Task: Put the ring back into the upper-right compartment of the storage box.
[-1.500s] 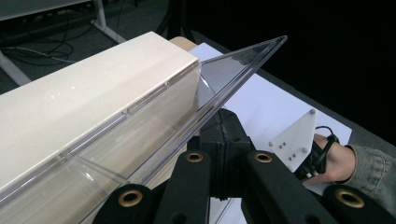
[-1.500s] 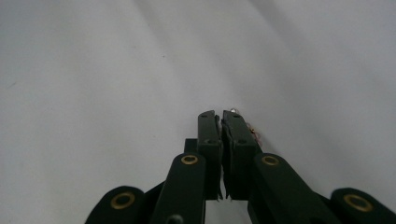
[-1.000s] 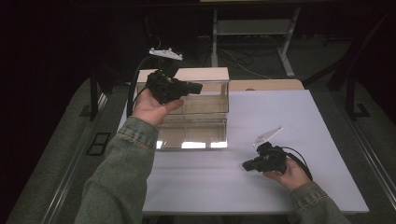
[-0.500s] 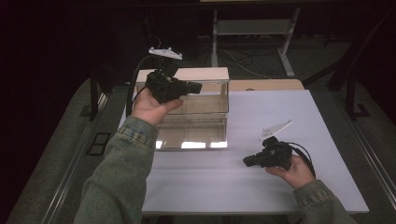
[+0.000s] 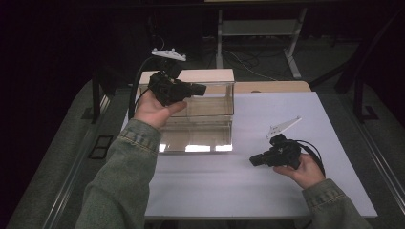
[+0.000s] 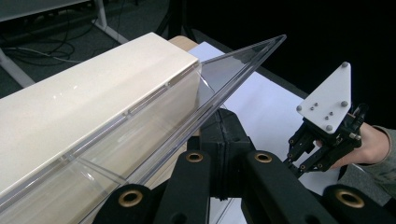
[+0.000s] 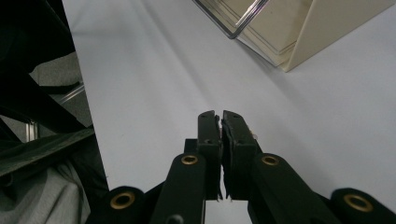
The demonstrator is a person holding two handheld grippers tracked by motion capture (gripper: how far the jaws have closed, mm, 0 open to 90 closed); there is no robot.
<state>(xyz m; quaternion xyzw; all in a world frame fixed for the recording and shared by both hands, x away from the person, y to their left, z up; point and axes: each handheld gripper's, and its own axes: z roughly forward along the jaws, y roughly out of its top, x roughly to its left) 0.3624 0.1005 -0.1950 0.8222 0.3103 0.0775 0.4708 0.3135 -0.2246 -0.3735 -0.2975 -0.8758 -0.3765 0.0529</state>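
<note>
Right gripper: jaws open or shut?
Shut. In the right gripper view the right gripper's two black jaws meet with nothing between them, above the white table.

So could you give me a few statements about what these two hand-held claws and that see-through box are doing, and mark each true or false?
1. The right gripper has its jaws shut with nothing between them. True.
2. The left gripper is held up beside the clear box. True.
3. The clear box lies on the floor. False: it stands on the white table.
4. The right gripper is inside the clear box. False: it hovers over bare table, apart from the box.
</note>
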